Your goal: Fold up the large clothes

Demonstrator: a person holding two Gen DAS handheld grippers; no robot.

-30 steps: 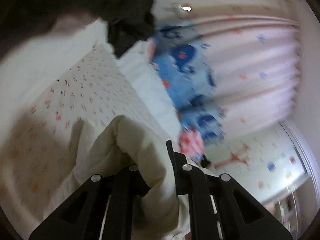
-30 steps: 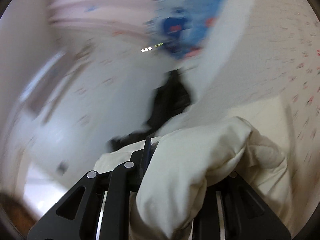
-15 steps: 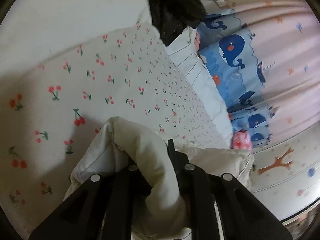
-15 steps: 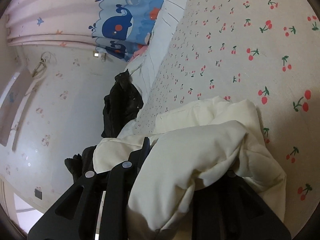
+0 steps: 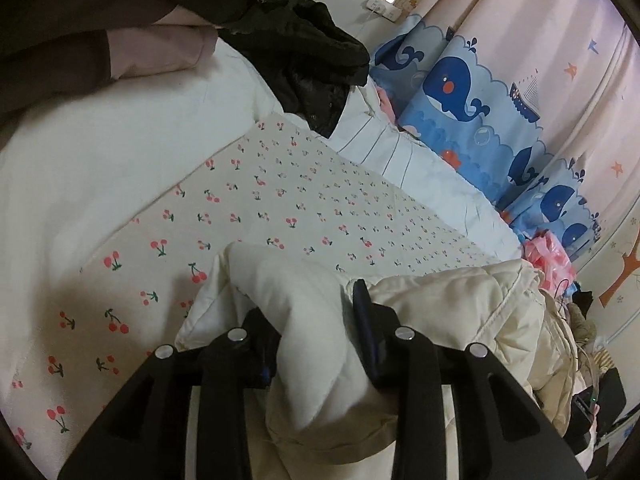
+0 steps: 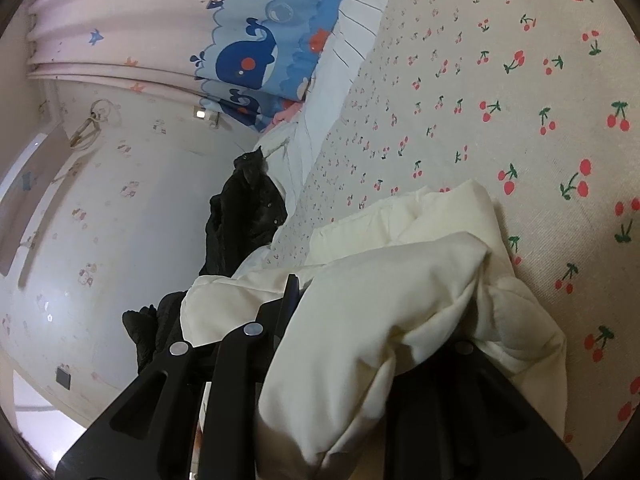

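A cream padded jacket (image 5: 448,312) lies bunched on the cherry-print bed sheet (image 5: 280,200). My left gripper (image 5: 312,320) is shut on a thick fold of the jacket, which bulges between and over its fingers. My right gripper (image 6: 372,320) is shut on another fold of the same jacket (image 6: 400,280); the fabric drapes over its right finger and hides it. Both grippers sit low over the sheet (image 6: 520,80).
A black garment (image 5: 312,56) lies heaped at the head of the bed, and shows in the right wrist view (image 6: 244,216) too. A white striped pillow (image 5: 400,152) lines the far edge. A whale-print curtain (image 5: 480,92) hangs behind. Dark and pink clothing (image 5: 120,40) lies top left.
Both grippers have come down toward the bed with the jacket held throughout. The views have swung from blurred wall and curtain to the sheet, and the jacket now rests on it.
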